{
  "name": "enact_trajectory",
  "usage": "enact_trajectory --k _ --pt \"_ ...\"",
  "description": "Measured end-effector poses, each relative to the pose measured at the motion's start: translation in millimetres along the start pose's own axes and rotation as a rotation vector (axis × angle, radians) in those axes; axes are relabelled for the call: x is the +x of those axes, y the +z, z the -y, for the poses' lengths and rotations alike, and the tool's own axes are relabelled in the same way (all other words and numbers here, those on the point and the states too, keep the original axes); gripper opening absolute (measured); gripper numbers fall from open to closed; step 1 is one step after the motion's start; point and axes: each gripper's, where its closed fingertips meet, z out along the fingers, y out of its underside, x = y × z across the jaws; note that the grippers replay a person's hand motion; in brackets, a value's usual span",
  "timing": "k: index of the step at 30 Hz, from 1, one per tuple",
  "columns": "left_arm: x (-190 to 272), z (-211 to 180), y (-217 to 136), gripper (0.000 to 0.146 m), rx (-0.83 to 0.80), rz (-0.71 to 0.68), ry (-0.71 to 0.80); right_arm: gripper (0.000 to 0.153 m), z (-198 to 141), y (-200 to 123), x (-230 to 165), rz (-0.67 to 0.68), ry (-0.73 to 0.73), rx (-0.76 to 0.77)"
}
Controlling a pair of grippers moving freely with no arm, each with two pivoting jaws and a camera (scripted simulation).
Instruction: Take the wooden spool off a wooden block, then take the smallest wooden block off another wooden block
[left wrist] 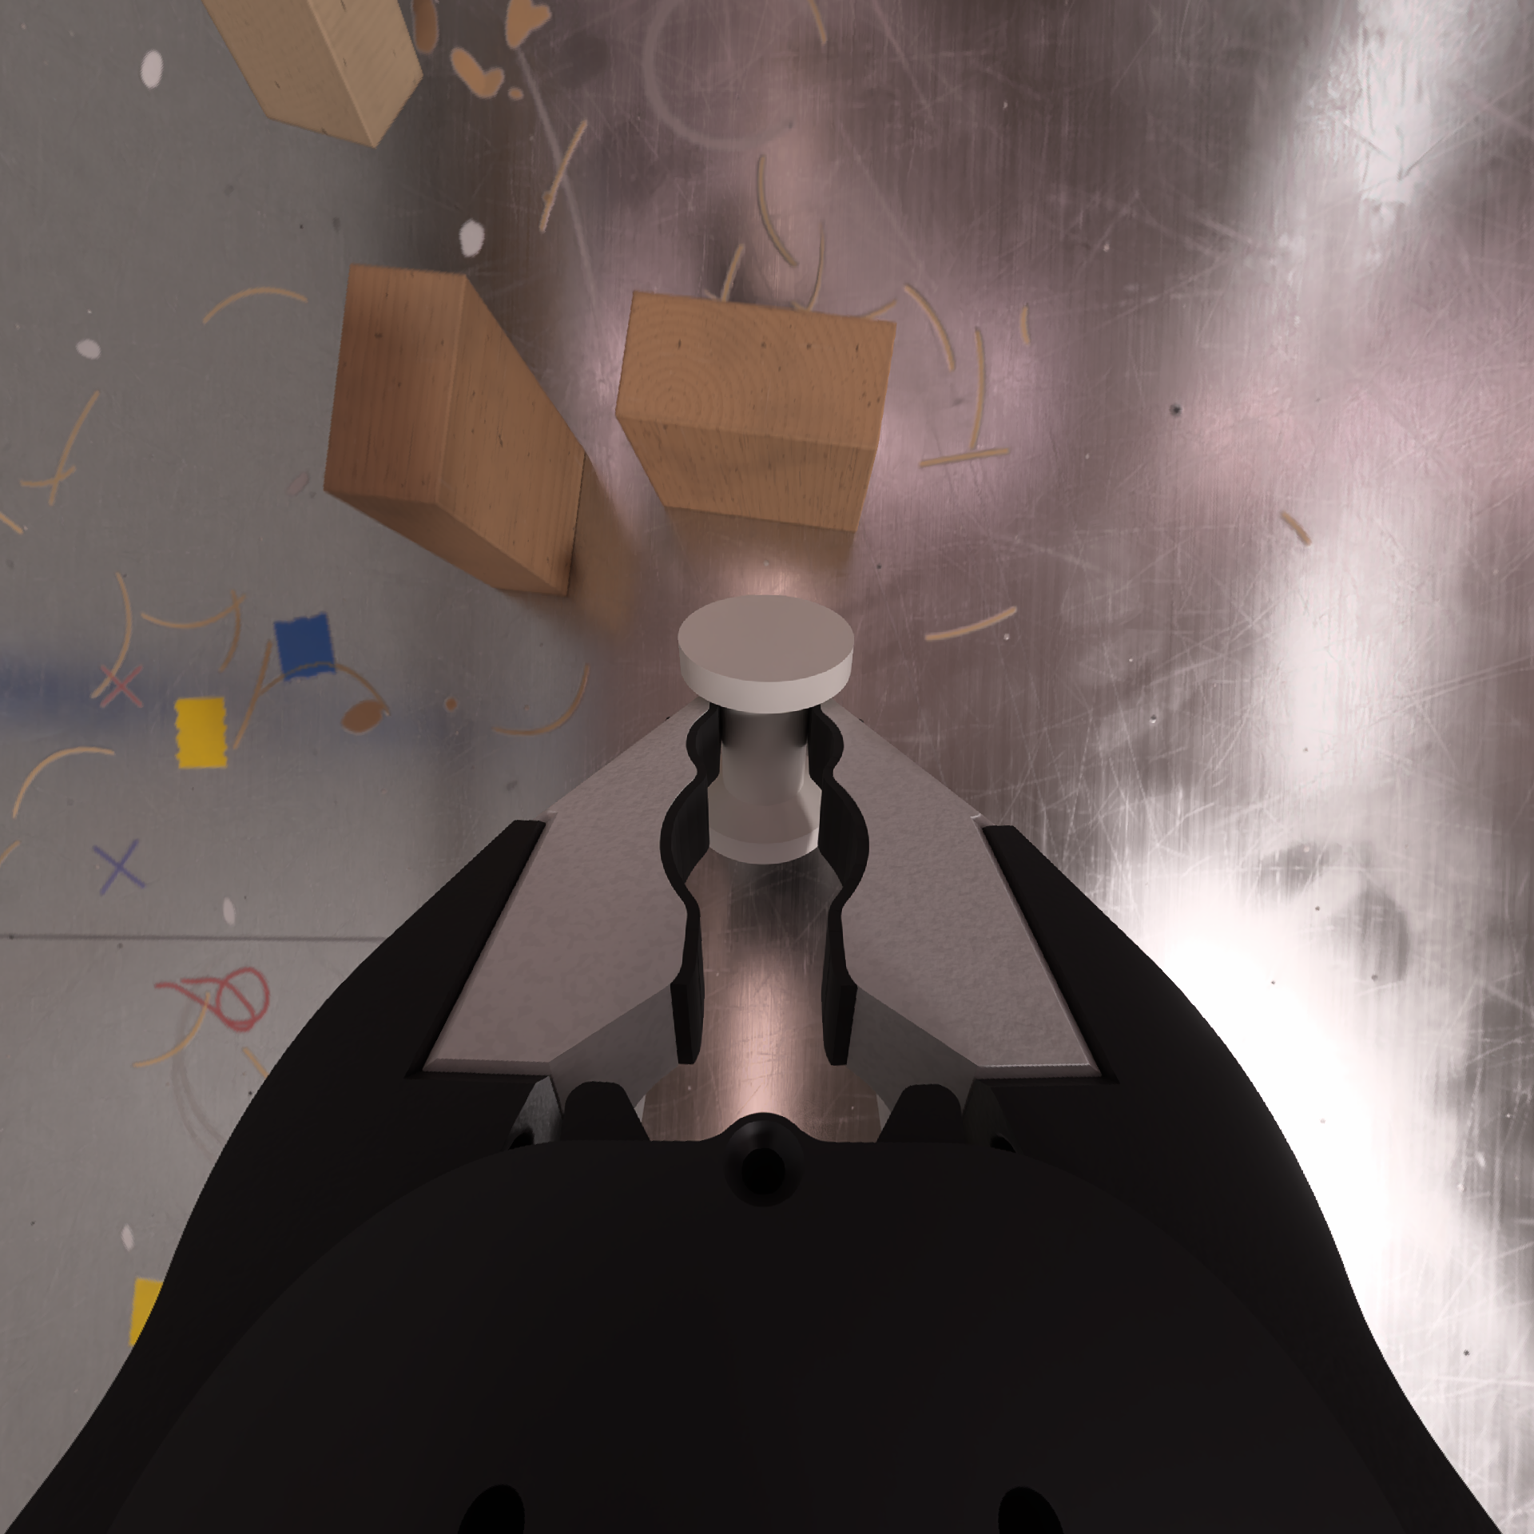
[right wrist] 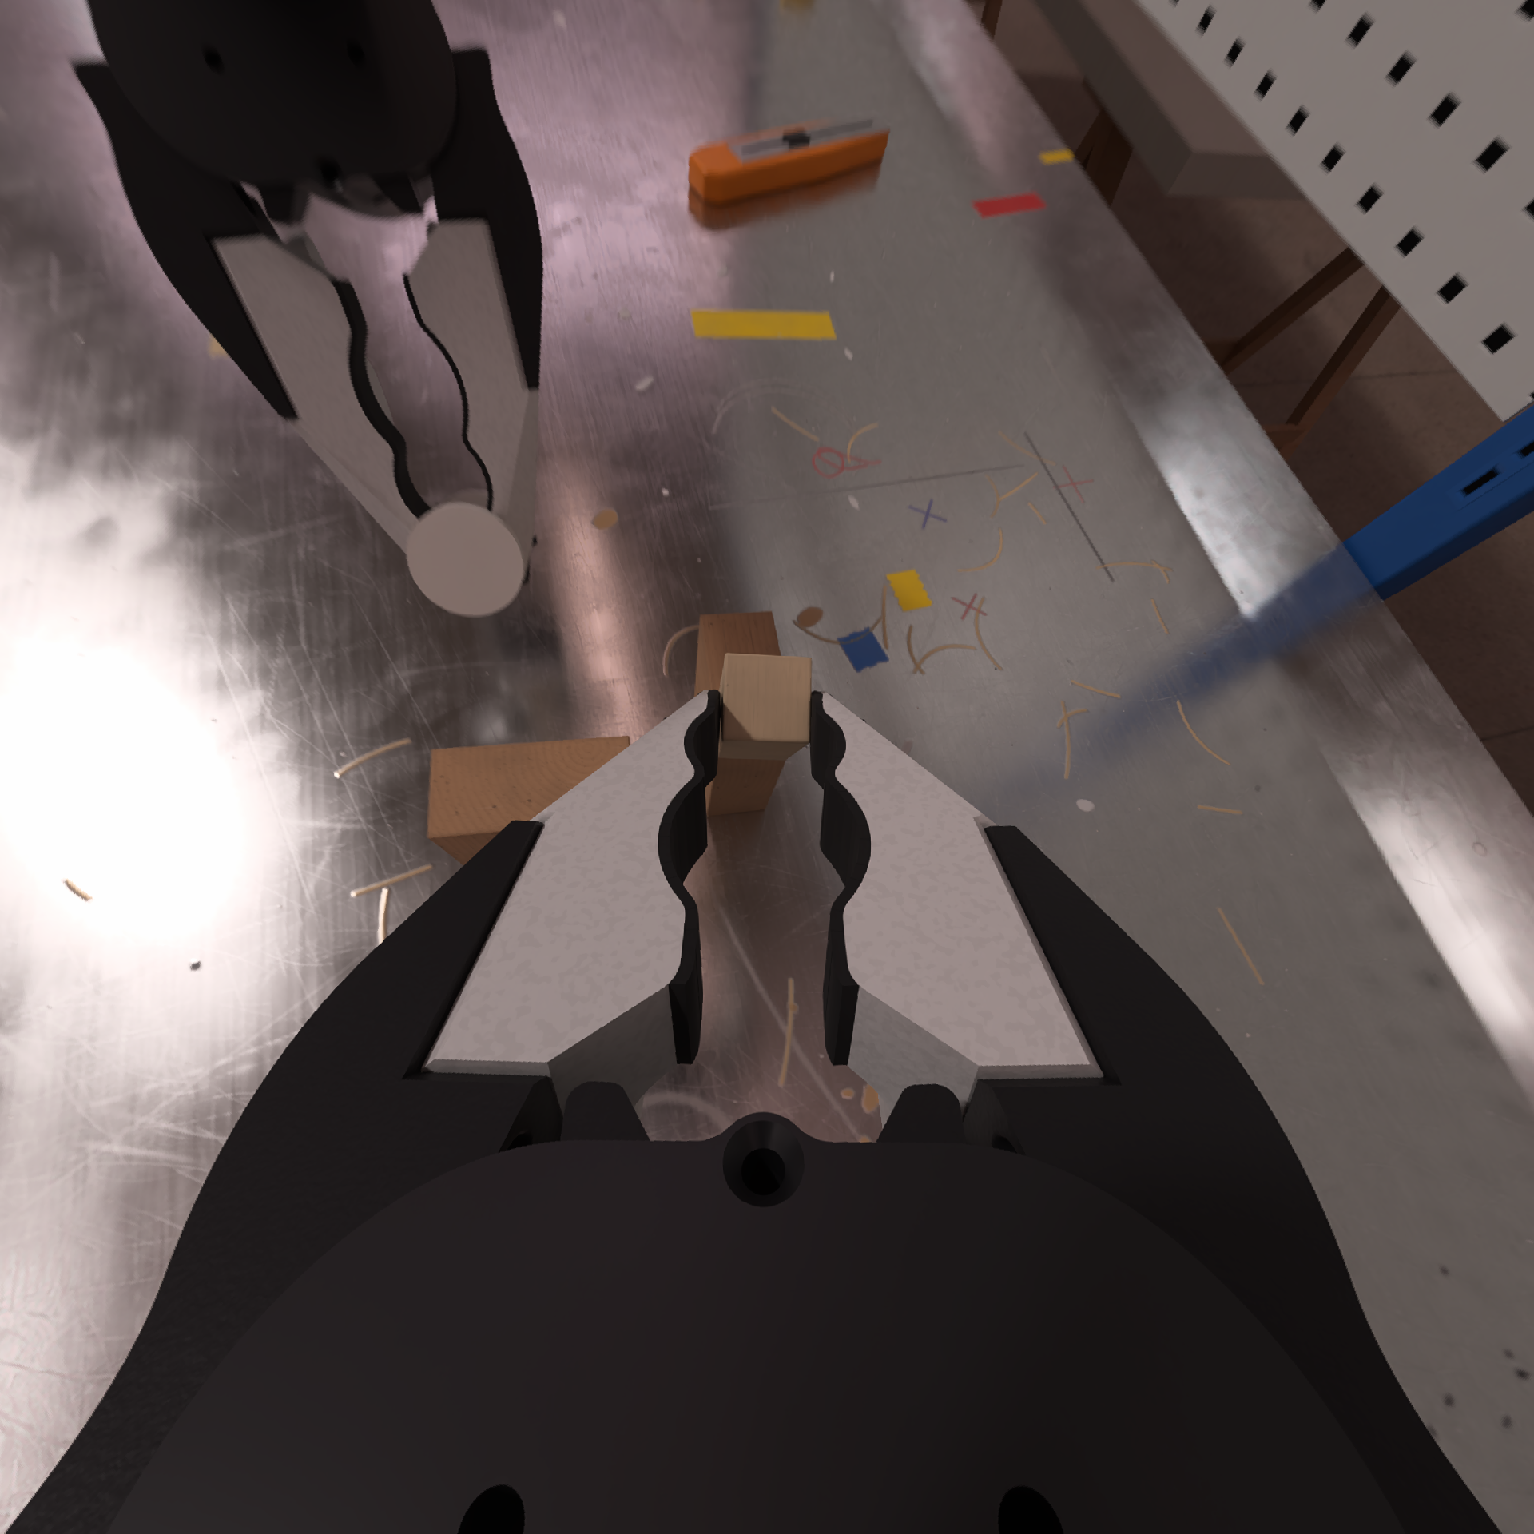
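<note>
My left gripper (left wrist: 764,726) is shut on the stem of a pale spool (left wrist: 765,652) and holds it above the metal table. It also shows in the right wrist view (right wrist: 469,519), with the spool (right wrist: 465,564) at its tips. Below the spool lie two brown wooden blocks, one ahead (left wrist: 755,407) and one to the left (left wrist: 452,432). My right gripper (right wrist: 764,705) is shut on the small pale wooden block (right wrist: 765,697), over a brown block (right wrist: 741,776). Another brown block (right wrist: 515,784) lies to its left. A pale block (left wrist: 324,62) shows at the top left edge of the left wrist view.
An orange utility knife (right wrist: 784,158) lies far ahead on the metal table (right wrist: 996,830). Yellow (right wrist: 762,324), red (right wrist: 1008,204) and blue (right wrist: 863,649) tape pieces and wood shavings dot it. The table edge, a blue beam (right wrist: 1444,515) and a pegboard (right wrist: 1370,166) stand on the right.
</note>
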Motion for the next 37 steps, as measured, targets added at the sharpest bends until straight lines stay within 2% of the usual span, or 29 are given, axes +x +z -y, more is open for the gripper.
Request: enact_trajectory --k 9,15,21,30,37 --pt "3 11 13 0.02 -0.01 -0.016 -0.017 0.021 17 -40 -13 0.034 0.177 0.321" --pt "0 15 21 0.02 -0.064 -0.013 -0.033 0.021 39 -79 -22 0.058 0.353 0.688" --pt "-1 35 21 0.02 -0.108 -0.038 -0.028 0.021 47 -82 -29 0.076 0.515 0.939" --pt "8 66 20 0.02 -0.062 -0.079 -0.063 0.021 62 -82 -21 0.096 0.663 1.095" --pt "6 71 14 0.02 -0.083 -0.082 -0.086 0.021 58 -57 -43 0.074 0.557 0.97"
